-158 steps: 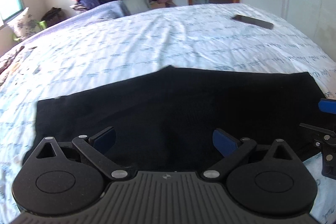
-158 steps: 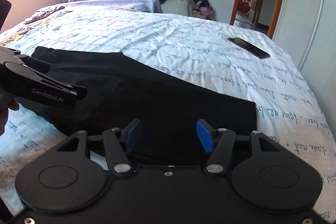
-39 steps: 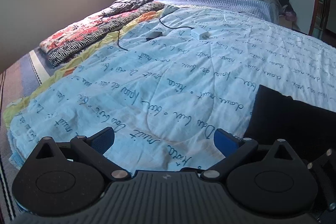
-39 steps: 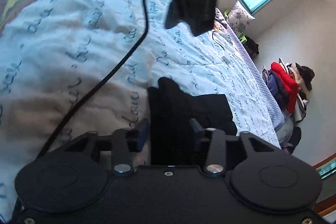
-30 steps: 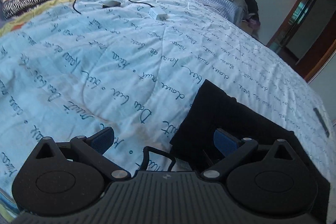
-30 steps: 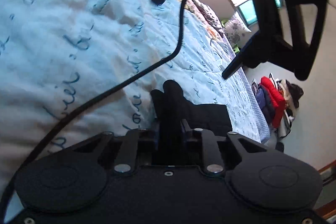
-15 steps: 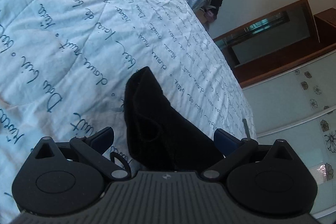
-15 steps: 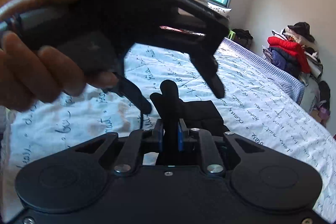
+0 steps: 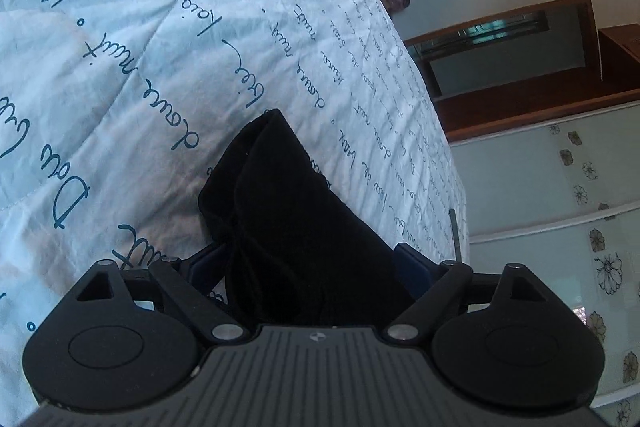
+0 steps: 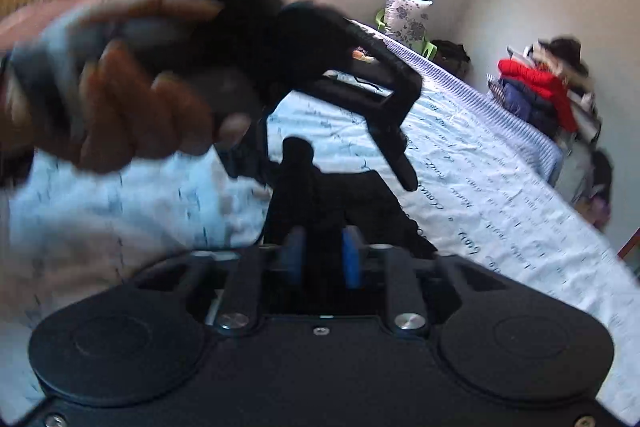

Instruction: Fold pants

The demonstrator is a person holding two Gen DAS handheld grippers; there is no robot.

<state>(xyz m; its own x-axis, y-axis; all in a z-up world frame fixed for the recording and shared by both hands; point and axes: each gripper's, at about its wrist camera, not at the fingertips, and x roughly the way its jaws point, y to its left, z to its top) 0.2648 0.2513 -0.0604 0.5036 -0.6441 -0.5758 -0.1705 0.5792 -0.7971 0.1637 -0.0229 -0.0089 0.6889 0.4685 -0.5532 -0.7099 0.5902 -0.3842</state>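
Lying bunched on the bed's pale blue quilt printed with dark cursive script (image 9: 168,39), the folded black fabric pants (image 9: 288,211) rose in a rounded hump at their far end. The left gripper (image 9: 308,265), black with blue pads, straddled the near end of the pants; its jaws stood wide and had just been closing, cloth filling the gap, though whether the pads pressed on it could not be told. The right gripper (image 10: 322,259), of the same make, had the pants (image 10: 320,211) between its blue pads; its jaws had just been opening, and a slim gap showed beside each pad. A blurred hand (image 10: 120,99) held the left gripper (image 10: 320,163) above the pants in the right wrist view. A heap of clothes topped by a red garment (image 10: 540,83) stood at the far wall.
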